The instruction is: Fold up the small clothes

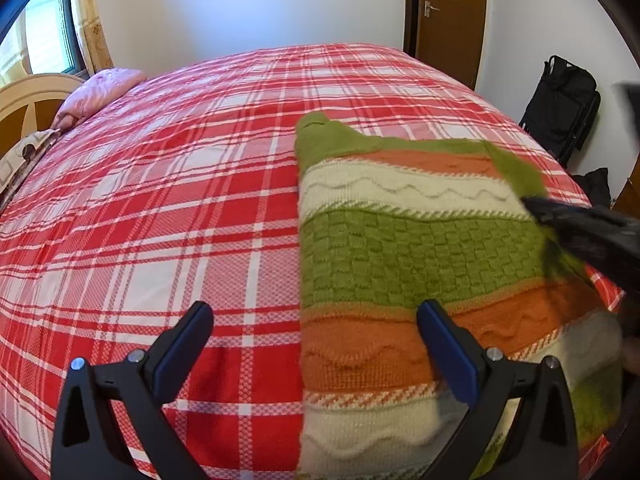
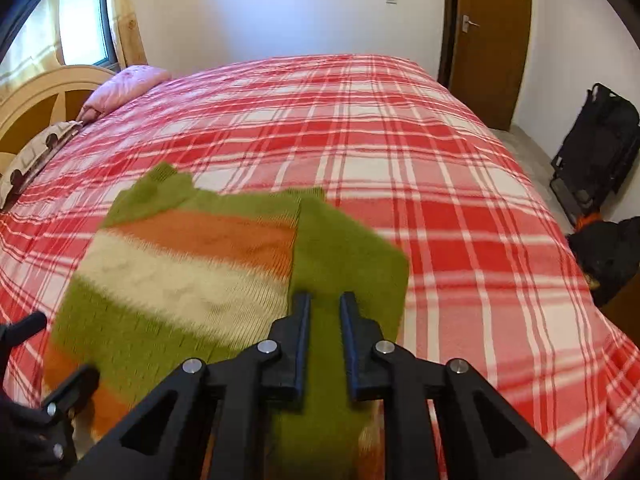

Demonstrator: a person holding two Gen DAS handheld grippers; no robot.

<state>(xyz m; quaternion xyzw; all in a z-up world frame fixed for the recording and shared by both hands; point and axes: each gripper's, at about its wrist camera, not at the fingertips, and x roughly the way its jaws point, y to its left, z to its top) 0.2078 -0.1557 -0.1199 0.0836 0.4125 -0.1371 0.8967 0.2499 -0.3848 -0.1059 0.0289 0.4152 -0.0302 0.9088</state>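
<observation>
A small knitted sweater (image 1: 400,248) with green, orange and cream stripes lies on the red plaid bed cover (image 1: 180,200). My left gripper (image 1: 316,312) is open and empty above the sweater's left edge. My right gripper (image 2: 326,304) is shut on the sweater's green sleeve (image 2: 344,256), which is folded over the body of the sweater (image 2: 180,268). The right gripper also shows blurred at the right edge of the left wrist view (image 1: 580,228). The left gripper's fingers (image 2: 68,392) show at the lower left of the right wrist view.
A pink pillow (image 1: 100,92) and a patterned pillow (image 1: 24,156) lie by the cream headboard (image 1: 28,96) at the far left. A brown door (image 1: 448,12) stands at the back right. Black bags (image 2: 596,148) lean against the right wall beside the bed.
</observation>
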